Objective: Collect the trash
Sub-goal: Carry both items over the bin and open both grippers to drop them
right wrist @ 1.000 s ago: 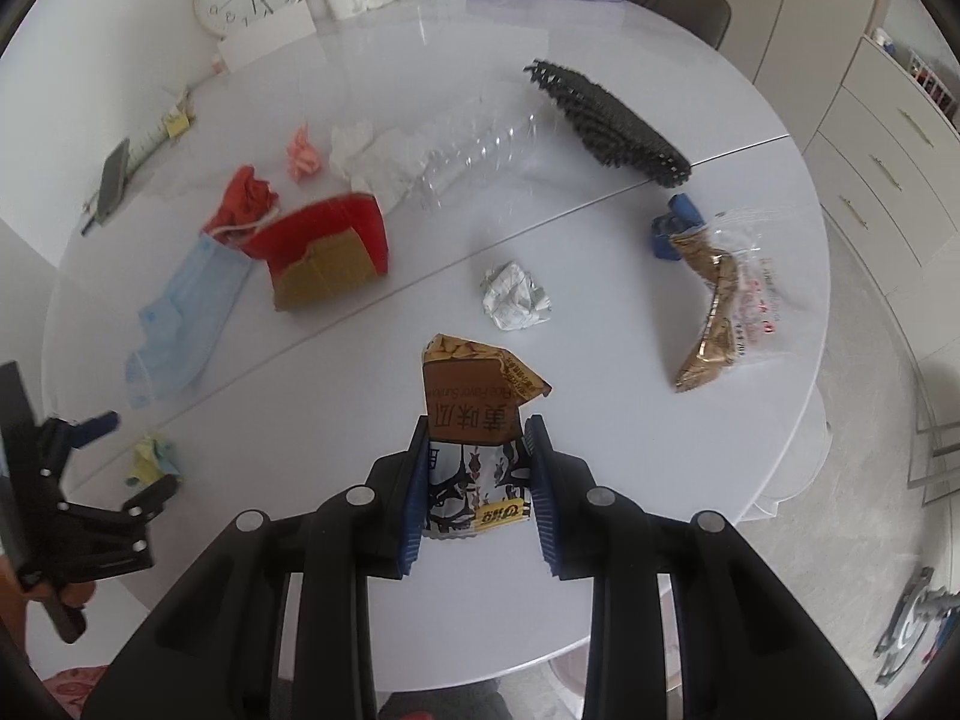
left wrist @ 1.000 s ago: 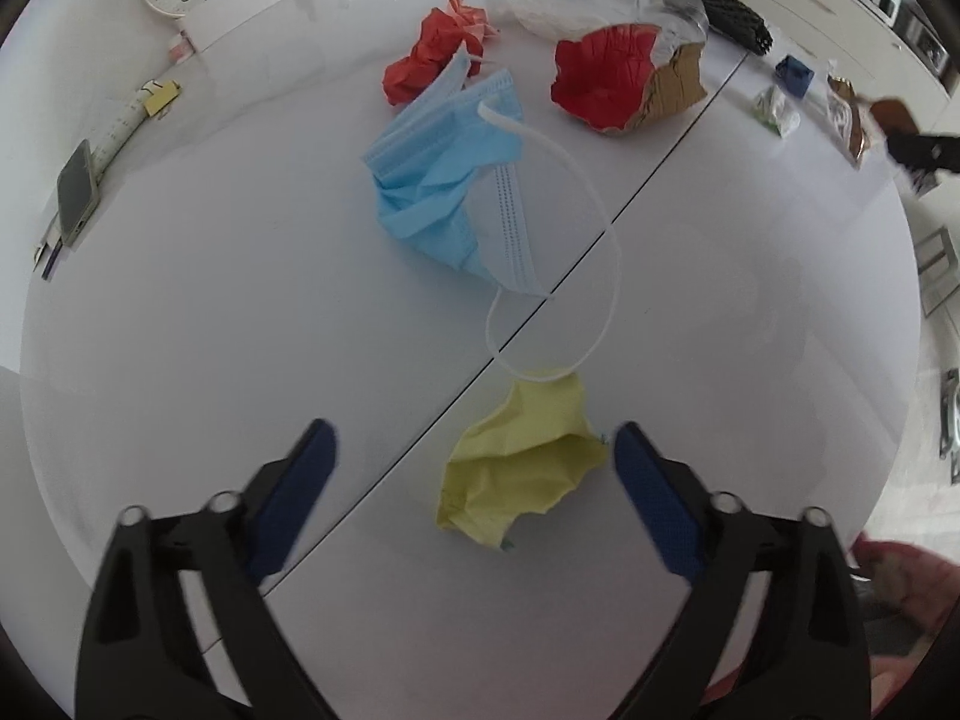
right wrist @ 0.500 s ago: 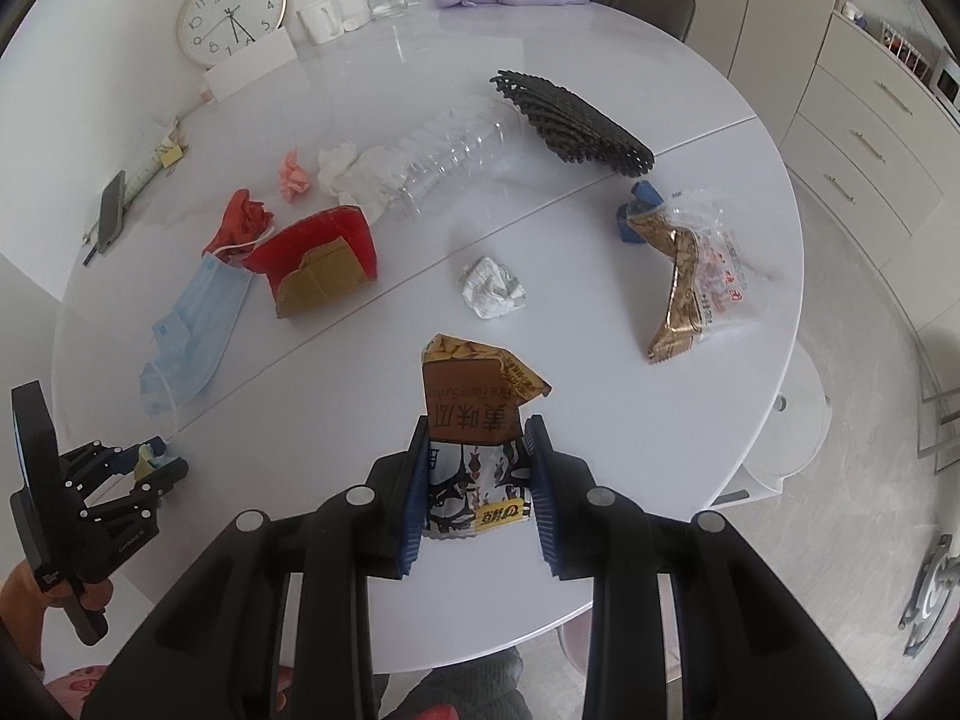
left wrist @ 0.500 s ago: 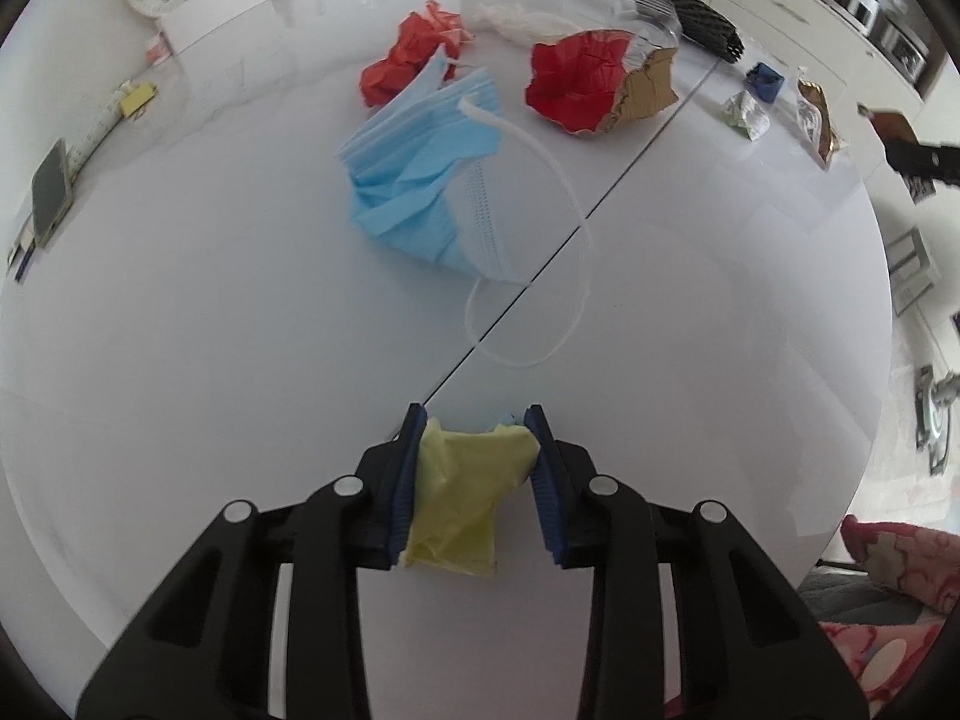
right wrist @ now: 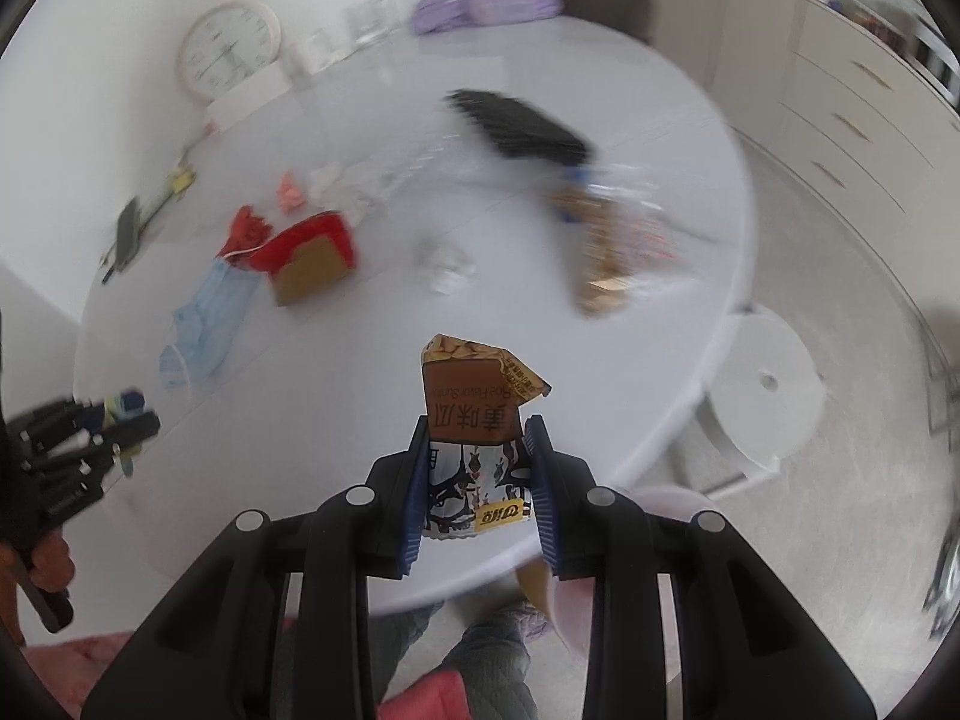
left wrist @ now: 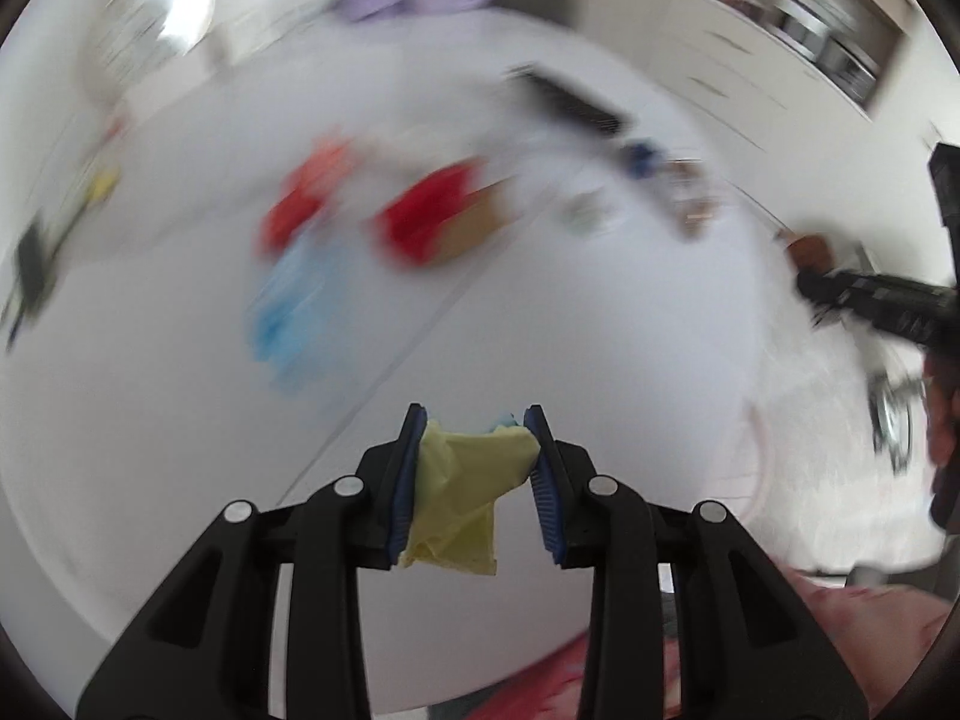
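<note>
Left tool clamped on yellow paper wad; right tool clamped on snack wrapper, above table.

A sec ago the left gripper stood wide open over the crumpled pale-yellow paper scrap, which lay flat on the round white table. Now its blue pads are clamped on the scrap & it hangs clear of the tabletop, lifted. Left wrist view has gone blurry, table looks farther off, w/ more of the far edge & room showing. In the right wrist view the table has slid up & left; more grey floor & the white round table base now show at right.
</note>
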`<action>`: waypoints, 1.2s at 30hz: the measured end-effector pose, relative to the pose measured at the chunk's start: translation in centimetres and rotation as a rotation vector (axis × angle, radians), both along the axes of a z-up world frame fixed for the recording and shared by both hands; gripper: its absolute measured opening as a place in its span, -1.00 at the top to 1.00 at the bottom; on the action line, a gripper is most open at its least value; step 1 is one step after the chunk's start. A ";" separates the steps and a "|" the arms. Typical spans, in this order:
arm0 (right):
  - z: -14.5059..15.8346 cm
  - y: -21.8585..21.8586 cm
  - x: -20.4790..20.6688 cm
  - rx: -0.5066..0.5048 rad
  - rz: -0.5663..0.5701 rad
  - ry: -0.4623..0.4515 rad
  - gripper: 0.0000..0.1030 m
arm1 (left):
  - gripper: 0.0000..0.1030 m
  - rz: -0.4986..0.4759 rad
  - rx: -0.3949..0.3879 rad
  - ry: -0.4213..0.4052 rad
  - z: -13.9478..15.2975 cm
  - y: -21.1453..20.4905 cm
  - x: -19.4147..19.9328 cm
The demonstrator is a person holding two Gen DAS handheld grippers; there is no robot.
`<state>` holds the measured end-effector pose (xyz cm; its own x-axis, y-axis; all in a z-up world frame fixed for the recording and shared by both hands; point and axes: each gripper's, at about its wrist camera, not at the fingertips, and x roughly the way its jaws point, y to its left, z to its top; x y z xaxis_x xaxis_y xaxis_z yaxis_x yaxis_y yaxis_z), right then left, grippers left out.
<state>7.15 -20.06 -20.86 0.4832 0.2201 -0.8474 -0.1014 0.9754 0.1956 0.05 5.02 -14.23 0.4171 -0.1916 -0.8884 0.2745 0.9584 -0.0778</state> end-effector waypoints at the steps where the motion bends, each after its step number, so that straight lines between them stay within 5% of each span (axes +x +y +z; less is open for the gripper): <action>1: 0.1 -1.2 -0.8 -0.005 -0.029 -0.001 0.40 | 0.36 -0.064 -0.004 -0.003 0.8 -3.1 0.5; 6: -0.7 -8.6 -5.5 -0.056 -0.232 0.009 0.40 | 0.35 -0.313 -0.114 0.052 2.0 -15.1 1.5; 13: -2.8 -16.1 -11.8 -0.057 -0.456 0.046 0.40 | 0.35 -0.575 -0.074 0.131 -0.6 -29.9 -0.3; 17: -3.8 -18.1 -13.9 -0.044 -0.514 0.067 0.40 | 0.11 -0.616 -0.036 0.180 -1.7 -33.2 -1.4; 19: -4.4 -18.9 -14.5 -0.032 -0.531 0.076 0.40 | -0.48 -0.612 -0.008 0.163 -1.4 -33.4 -2.0; 20: -4.6 -19.1 -14.7 -0.027 -0.537 0.079 0.39 | -0.57 -0.606 0.007 0.144 -1.1 -33.4 -2.2; 31: -5.7 -17.9 -13.6 0.005 -0.501 0.114 0.33 | -0.81 -0.543 -0.002 0.102 1.3 -31.3 -1.6; 33: -6.1 -17.3 -13.0 0.020 -0.477 0.125 0.14 | -0.82 -0.533 0.003 0.093 1.6 -30.8 -1.4; 35: -6.5 -16.8 -12.5 0.032 -0.463 0.154 -0.98 | -0.82 -0.524 0.003 0.088 1.8 -30.3 -1.2; 36: -6.8 -16.5 -12.2 0.007 -0.470 0.172 -0.93 | -0.82 -0.519 -0.002 0.088 1.9 -30.0 -1.0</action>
